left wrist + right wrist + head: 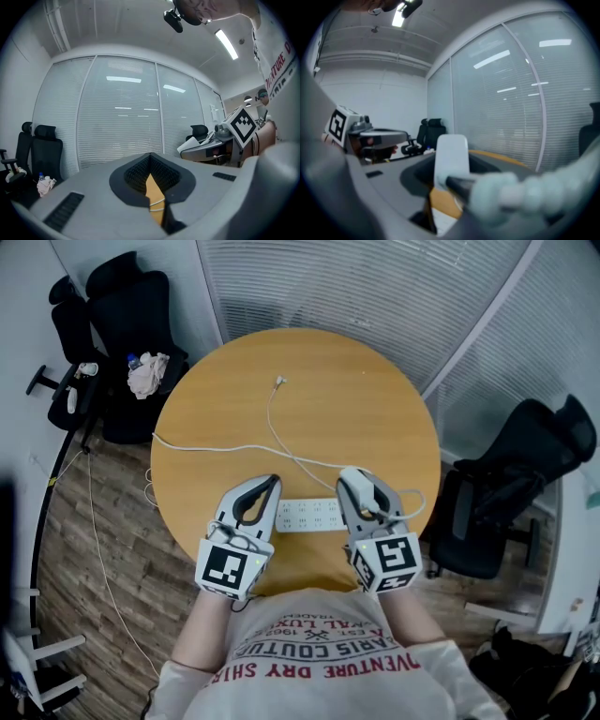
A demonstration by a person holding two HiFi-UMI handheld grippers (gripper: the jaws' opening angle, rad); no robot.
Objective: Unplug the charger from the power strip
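On a round wooden table [375, 390] lies a white power strip [307, 515], between my two grippers. My right gripper [355, 476] is over the strip's right end, shut on a white charger block [451, 157] that stands upright between its jaws. The charger's thin white cable [289, 452] runs across the table to a loose plug end [279, 382]. Whether the charger's prongs sit in the strip is hidden. My left gripper [273, 482] hovers by the strip's left end, its jaws together at the tips and empty. The strip's own cord [202, 447] leaves over the left table edge.
Black office chairs stand left [127, 306] and right [525, 460] of the table. A cloth and a bottle [147, 374] rest on the left chair. A glass wall with blinds [375, 287] runs behind. The cord trails over the wooden floor [103, 549].
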